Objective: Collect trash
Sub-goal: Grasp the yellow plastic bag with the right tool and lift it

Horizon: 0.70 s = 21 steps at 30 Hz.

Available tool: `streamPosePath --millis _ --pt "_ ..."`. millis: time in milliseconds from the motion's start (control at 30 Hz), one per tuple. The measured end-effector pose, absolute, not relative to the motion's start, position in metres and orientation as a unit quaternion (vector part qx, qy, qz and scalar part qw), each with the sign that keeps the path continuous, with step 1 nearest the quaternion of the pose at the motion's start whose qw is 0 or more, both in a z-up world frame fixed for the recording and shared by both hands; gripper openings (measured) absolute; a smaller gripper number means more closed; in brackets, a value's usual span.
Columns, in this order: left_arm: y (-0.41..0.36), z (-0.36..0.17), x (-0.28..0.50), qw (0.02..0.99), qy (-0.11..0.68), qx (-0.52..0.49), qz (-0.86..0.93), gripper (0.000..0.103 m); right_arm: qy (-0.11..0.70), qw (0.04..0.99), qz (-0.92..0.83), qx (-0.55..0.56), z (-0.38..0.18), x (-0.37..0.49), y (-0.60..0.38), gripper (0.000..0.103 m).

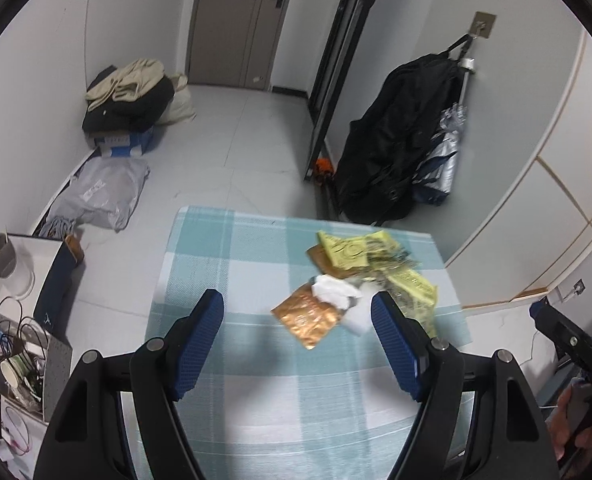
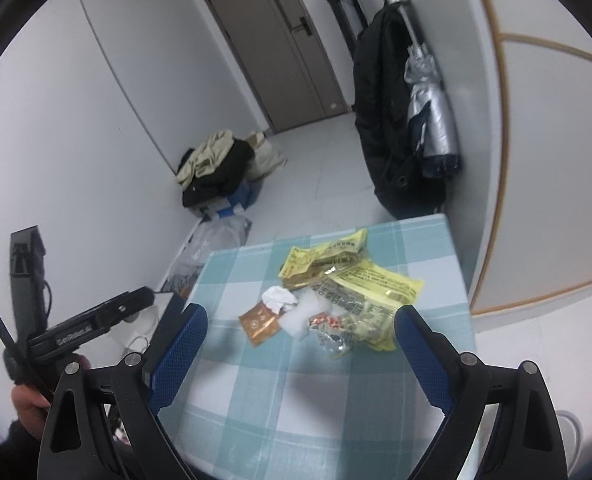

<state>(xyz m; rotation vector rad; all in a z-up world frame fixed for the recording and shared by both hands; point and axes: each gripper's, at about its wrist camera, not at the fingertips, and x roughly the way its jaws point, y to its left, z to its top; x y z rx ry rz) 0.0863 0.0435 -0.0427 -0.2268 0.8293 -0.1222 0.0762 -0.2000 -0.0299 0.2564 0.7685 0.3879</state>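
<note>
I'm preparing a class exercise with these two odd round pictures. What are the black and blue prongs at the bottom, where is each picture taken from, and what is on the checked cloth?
No robot here: a person holds a two-fingered gripper in each hand, each carrying a wide-angle camera looking along its fingers. One picture comes from the left gripper, the other from the right gripper. Both are open and hold nothing. The checked tablecloth carries a small pile of trash: yellow wrappers, a copper-coloured packet and crumpled white tissue.
</note>
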Motion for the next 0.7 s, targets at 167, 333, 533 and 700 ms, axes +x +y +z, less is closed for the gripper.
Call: streamPosePath --millis 167,333,533,700 --pt "0.053 -0.046 0.096 0.896 0.426 -0.114 -0.056 0.074 0.405 0.887 0.178 0.134 -0.050 0.115 -0.193 0.095" --pt "0.056 -0.049 0.101 0.886 0.443 -0.114 -0.071 0.074 0.425 0.879 0.164 0.142 -0.070 0.165 -0.193 0.095" --pt "0.059 -0.052 0.113 0.878 0.455 -0.125 -0.076 0.074 0.450 0.864 0.162 0.155 -0.101 0.218 -0.197 0.092" --pt "0.055 -0.058 0.125 0.868 0.472 -0.130 -0.077 0.074 0.474 0.844 0.164 0.188 -0.122 0.243 -0.205 0.087"
